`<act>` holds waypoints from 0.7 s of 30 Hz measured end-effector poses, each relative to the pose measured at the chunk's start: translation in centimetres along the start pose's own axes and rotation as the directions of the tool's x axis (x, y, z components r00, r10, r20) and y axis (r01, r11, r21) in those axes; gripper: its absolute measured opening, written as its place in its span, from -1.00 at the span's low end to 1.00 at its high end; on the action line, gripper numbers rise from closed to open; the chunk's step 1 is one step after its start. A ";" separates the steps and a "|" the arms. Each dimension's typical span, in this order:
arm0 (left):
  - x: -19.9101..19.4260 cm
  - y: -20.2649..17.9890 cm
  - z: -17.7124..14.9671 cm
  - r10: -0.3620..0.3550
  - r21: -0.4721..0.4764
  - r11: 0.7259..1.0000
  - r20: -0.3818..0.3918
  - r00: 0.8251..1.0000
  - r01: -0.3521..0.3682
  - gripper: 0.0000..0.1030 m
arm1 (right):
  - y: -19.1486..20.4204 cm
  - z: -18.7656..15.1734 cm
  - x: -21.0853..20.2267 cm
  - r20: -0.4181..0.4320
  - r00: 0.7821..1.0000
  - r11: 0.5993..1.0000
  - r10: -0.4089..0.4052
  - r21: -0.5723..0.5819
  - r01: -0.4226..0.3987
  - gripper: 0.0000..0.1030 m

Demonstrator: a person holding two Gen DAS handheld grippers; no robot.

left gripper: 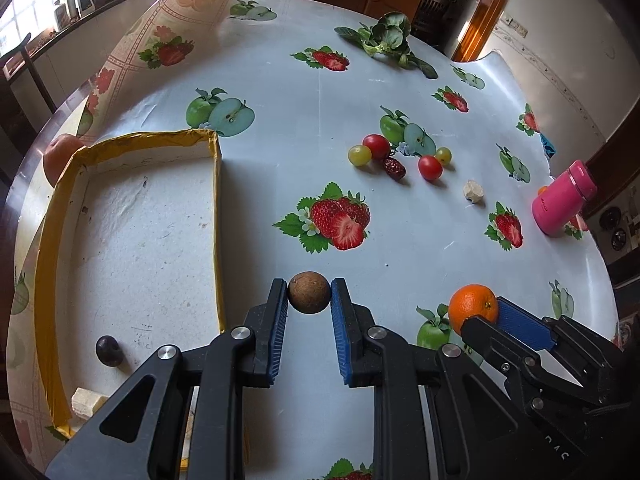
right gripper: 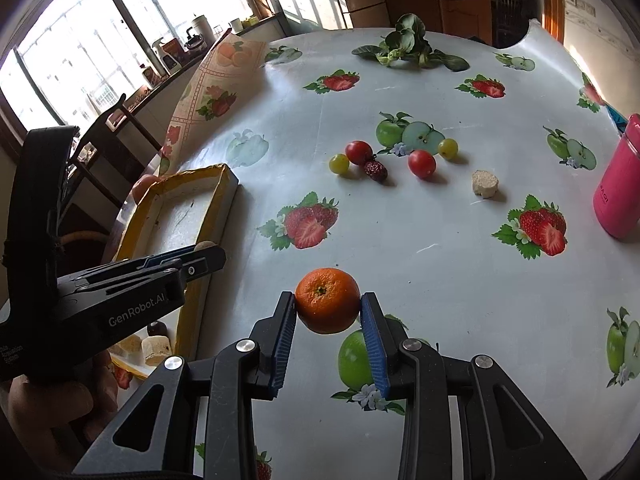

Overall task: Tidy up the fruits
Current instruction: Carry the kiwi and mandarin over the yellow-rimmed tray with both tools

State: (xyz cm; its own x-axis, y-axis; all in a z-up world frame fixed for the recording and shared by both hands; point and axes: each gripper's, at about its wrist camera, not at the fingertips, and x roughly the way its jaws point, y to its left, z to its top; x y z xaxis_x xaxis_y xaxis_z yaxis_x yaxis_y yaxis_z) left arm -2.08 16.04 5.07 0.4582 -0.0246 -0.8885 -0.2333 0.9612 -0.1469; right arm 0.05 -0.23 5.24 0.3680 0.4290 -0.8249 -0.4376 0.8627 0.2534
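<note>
Fruit-print oilcloth covers the table [left gripper: 400,240]; kitchen windows and wooden doors lie behind.

Nearest, left gripper [left gripper: 309,294]: jaws clamped on a small brown round fruit [left gripper: 309,292], pads touching both sides, just right of the yellow-rimmed tray [left gripper: 218,216]. Tray lies at 9 o'clock in the left view; it holds a dark plum [left gripper: 108,350] and pale chunks near its close end.

Right gripper [right gripper: 328,306]: jaws clamped on the orange [right gripper: 327,300], at 4 o'clock in the left view.

Mid-table at 1 o'clock: two cherry tomatoes [left gripper: 376,146], two green grapes [left gripper: 359,155], a red date [left gripper: 395,168], well apart from the tray. A pale chunk [left gripper: 473,191] sits alone. Pink bottle [left gripper: 562,204] at 3 o'clock. Leafy greens [left gripper: 386,38] at the far edge.

Risks: the brown fruit is held only at the pad tips, so it may roll out in transit; the tray rim could clip it on a low entry; the grippers are near each other and may collide.
</note>
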 end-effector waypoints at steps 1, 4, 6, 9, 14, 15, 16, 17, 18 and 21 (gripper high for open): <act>-0.3 0.2 -0.2 0.002 -0.004 1.000 0.003 1.000 -0.002 -0.63 | 0.4 0.0 -0.1 0.000 1.000 1.000 0.002 -0.008 -0.002 -0.34; -0.9 1.0 -0.6 0.007 -0.015 1.000 0.010 1.000 -0.007 -0.63 | 1.4 -0.2 -0.3 0.001 1.000 1.000 0.009 -0.029 -0.009 -0.35; -1.3 1.5 -0.8 0.012 -0.024 1.000 0.014 1.000 -0.012 -0.63 | 2.1 -0.3 -0.4 0.002 1.000 0.999 0.012 -0.041 -0.012 -0.34; -1.8 2.4 -1.1 0.017 -0.040 0.999 0.021 1.000 -0.016 -0.63 | 3.1 -0.4 -0.4 0.001 1.000 0.998 0.020 -0.059 -0.020 -0.34; -2.5 3.5 -1.5 0.025 -0.059 0.998 0.029 0.999 -0.024 -0.63 | 4.6 -0.5 -0.5 -0.001 1.000 0.996 0.029 -0.086 -0.029 -0.34; -2.6 3.7 -1.5 0.026 -0.062 0.998 0.031 0.999 -0.024 -0.63 | 4.9 -0.5 -0.5 -0.001 1.000 0.996 0.030 -0.090 -0.030 -0.34; -2.7 3.9 -1.6 0.028 -0.065 0.998 0.032 0.999 -0.025 -0.63 | 5.2 -0.6 -0.5 -0.001 1.000 0.995 0.031 -0.094 -0.031 -0.35; -2.8 4.1 -1.6 0.028 -0.068 0.997 0.034 0.999 -0.026 -0.63 | 5.4 -0.6 -0.5 -0.001 0.999 0.995 0.033 -0.098 -0.033 -0.35; -2.9 4.3 -1.7 0.029 -0.072 0.997 0.035 0.999 -0.026 -0.63 | 5.7 -0.6 -0.5 -0.002 0.999 0.994 0.034 -0.103 -0.034 -0.35; -3.0 4.8 -1.8 0.035 -0.082 0.996 0.039 0.999 -0.032 -0.63 | 6.3 -0.6 -0.4 -0.005 0.999 0.993 0.040 -0.114 -0.040 -0.35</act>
State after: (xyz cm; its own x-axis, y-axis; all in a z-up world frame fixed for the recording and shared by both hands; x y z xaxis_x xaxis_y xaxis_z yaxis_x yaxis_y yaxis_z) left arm -6.16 20.25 6.27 0.4826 0.0201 -0.8756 -0.3172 0.9359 -0.1534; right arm -3.35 4.91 6.85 0.3462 0.4615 -0.8168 -0.5427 0.8087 0.2270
